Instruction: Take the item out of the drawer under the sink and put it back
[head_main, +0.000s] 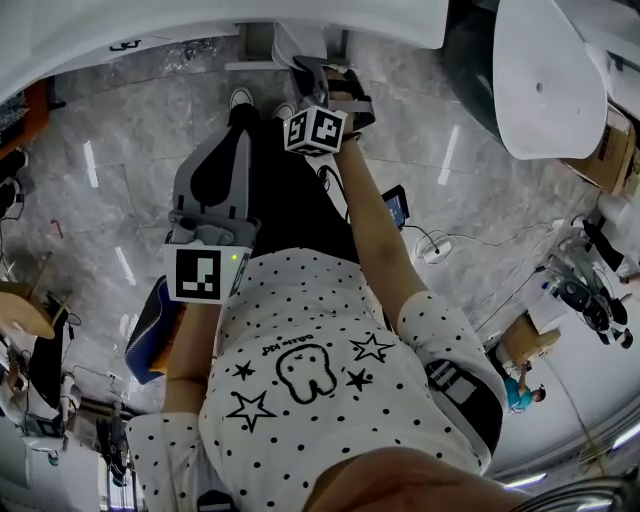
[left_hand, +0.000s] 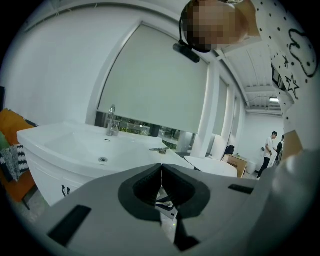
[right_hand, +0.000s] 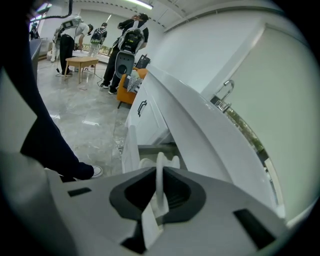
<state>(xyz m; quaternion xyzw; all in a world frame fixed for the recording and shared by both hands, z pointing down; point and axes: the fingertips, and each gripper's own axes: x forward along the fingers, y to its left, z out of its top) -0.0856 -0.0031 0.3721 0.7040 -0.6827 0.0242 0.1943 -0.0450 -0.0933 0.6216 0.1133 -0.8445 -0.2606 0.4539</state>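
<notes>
Above the open drawer (right_hand: 131, 150) under the sink (right_hand: 200, 125), a thin white item (right_hand: 160, 164) is held edge-on in the right gripper (right_hand: 159, 176). Its 2 pads are pinched against the item's flat faces, and the gripper is angled downward toward the drawer's grey interior. Further rounded white shapes are seen just behind the item; what they are cannot be told. The left gripper (left_hand: 161, 167) is held apart from the drawer, close to the person's body in the head view. Its 2 pads are pressed together with nothing between them. The basin (left_hand: 75, 145) and faucet (left_hand: 111, 122) are seen beyond it.
</notes>
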